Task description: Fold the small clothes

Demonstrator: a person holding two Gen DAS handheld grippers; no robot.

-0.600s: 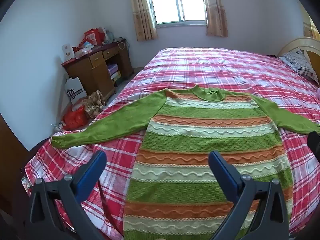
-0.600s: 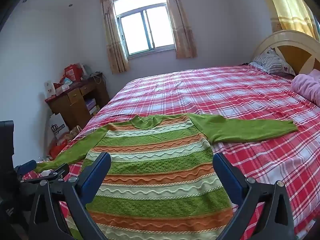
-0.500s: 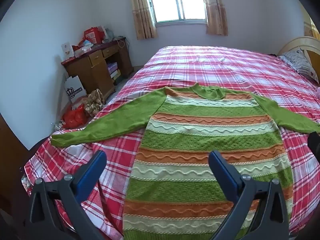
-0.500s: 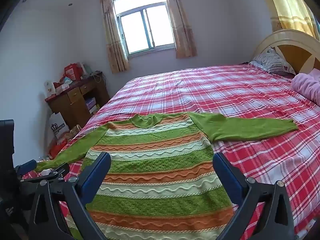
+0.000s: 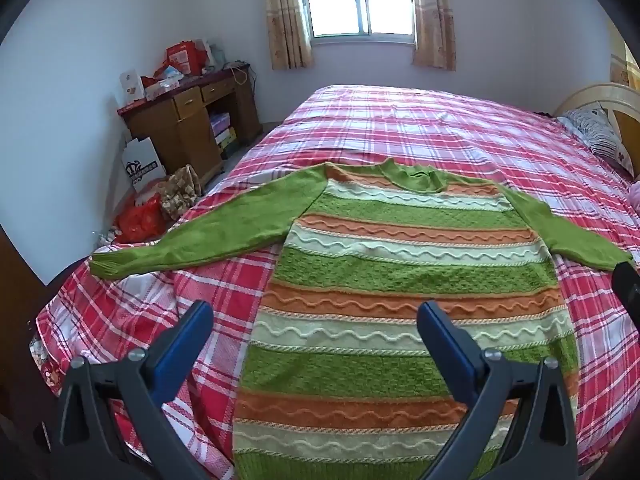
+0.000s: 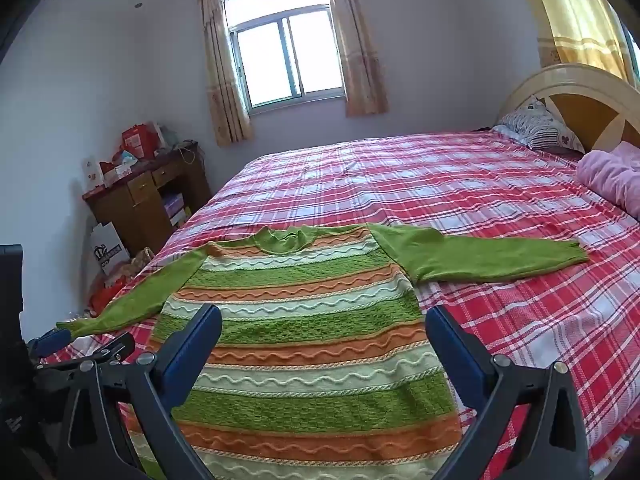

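Observation:
A green, orange and cream striped sweater lies flat on the bed, collar toward the window, both green sleeves spread out sideways. My left gripper hovers above its lower left part, jaws wide open with nothing between them. My right gripper hangs over the sweater's lower body, also open and holding nothing. The left sleeve reaches toward the bed's left edge; the right sleeve stretches over the plaid sheet. The left gripper's tip shows at the left of the right wrist view.
The bed with the red plaid sheet fills the room's middle. A wooden desk with boxes stands by the left wall, bags on the floor beside it. A pillow, headboard and pink bundle lie at the right.
Both views have shifted only slightly; the sweater sits a little higher in frame. Both grippers stay open.

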